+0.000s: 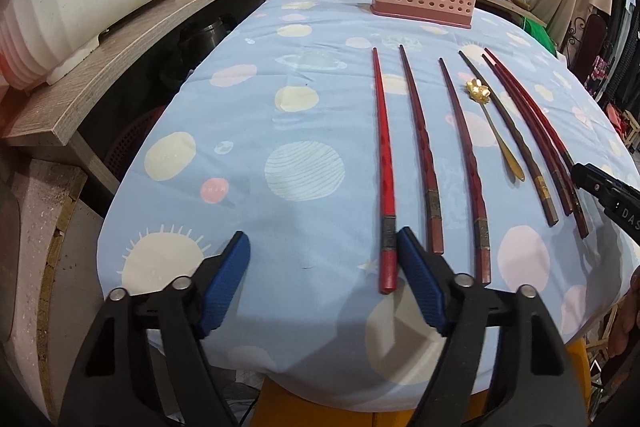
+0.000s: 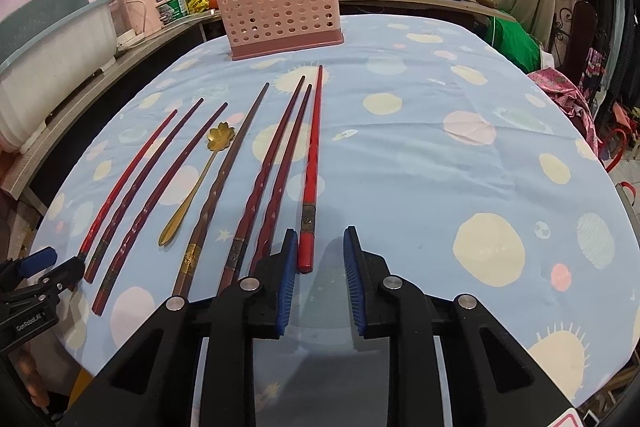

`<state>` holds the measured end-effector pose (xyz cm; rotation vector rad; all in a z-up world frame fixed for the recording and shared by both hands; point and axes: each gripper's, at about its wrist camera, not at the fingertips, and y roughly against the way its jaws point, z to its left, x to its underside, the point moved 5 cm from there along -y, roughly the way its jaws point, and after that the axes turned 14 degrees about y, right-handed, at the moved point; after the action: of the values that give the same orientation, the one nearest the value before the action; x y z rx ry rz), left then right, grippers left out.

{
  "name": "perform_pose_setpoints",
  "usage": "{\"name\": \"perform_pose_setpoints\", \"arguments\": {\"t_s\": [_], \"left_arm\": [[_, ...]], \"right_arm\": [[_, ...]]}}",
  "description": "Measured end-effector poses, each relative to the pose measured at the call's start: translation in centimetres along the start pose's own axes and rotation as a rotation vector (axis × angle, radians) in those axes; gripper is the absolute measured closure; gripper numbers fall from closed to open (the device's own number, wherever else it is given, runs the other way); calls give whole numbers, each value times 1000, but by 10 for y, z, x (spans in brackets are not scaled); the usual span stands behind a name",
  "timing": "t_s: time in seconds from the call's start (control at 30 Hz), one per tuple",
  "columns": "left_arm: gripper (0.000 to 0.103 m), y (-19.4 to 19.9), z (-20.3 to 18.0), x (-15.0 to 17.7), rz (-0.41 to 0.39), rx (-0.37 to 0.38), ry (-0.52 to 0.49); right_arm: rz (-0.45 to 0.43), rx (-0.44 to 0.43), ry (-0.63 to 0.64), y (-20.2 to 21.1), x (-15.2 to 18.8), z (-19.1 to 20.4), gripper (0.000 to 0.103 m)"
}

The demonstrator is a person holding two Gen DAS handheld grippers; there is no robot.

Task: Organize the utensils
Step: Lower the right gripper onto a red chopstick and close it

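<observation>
Partly hidden, left gripper (image 1: 322, 247) jaws wide beside bright red chopstick (image 1: 383, 163), right gripper (image 2: 320, 243) jaws narrow, empty, far pink basket (image 2: 280, 9) contents unclear.

The right gripper (image 1: 608, 193) is cut off by the right edge of the left wrist view, and the leftmost chopstick (image 2: 128, 183) has its near end hidden behind the left gripper (image 2: 52, 265).

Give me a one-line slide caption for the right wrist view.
Right gripper open beside the rightmost red chopstick, with more chopsticks, a gold spoon and a pink basket on the table.
</observation>
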<state>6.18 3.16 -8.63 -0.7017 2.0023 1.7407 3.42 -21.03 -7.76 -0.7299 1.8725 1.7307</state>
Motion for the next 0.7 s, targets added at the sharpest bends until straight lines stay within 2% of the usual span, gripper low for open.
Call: {"name": "perform_pose_setpoints", "arguments": {"t_s": [0.2,0.3,0.37,0.7], "left_arm": [[61,2,-3,-1,4,28,-13],[76,2,-4,-2,8,48,-14],[89,2,-4,-2,12,63,-10],[94,3,1,-8,51,94,23]], "right_arm": [[-2,22,20,0,0,0,91],[-3,31,31,0,0,1,96],[-3,35,36,0,0,2,96],[-30,23,-10,13,-4,-10,96]]}}
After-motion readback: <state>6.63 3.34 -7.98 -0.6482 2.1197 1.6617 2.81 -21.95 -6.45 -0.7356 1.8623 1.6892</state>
